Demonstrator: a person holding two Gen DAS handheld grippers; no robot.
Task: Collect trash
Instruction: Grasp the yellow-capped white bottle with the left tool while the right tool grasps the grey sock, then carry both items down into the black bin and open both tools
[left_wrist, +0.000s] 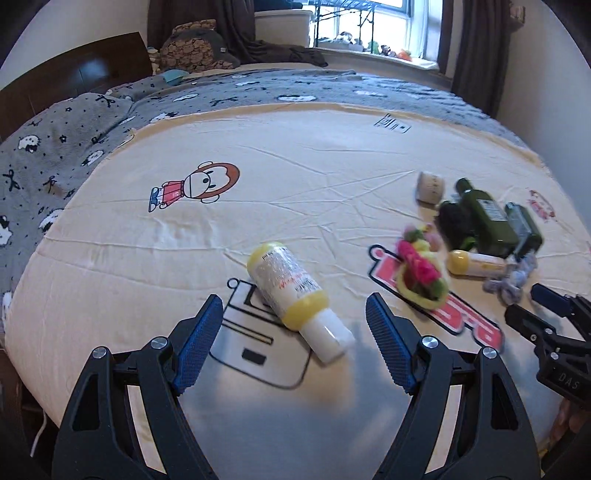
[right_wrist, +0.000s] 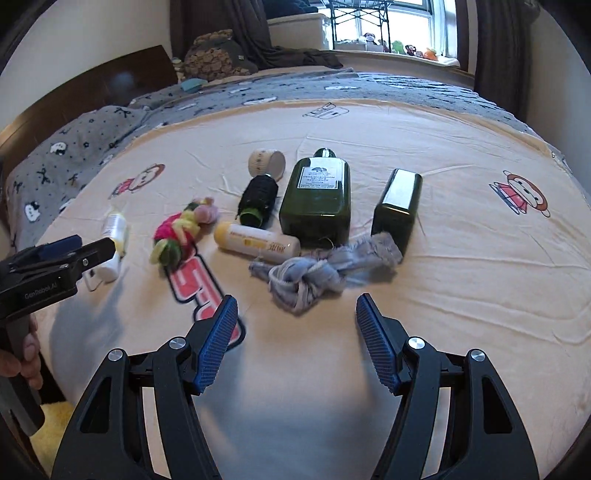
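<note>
Left tongs (left_wrist: 293, 334) wide apart, yellow bottle (left_wrist: 295, 295) btwn tips.

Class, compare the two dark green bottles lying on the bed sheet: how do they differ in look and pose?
The labelled green bottle is wider, with a white printed label facing up; the plain green bottle is narrower and shows no label, only a shiny glare. The labelled green bottle lies left, beside the black cylinder; the plain green bottle lies right, apart, its near end touching the knotted grey cloth. Both are dark green, flat-sided and lying down.
</note>
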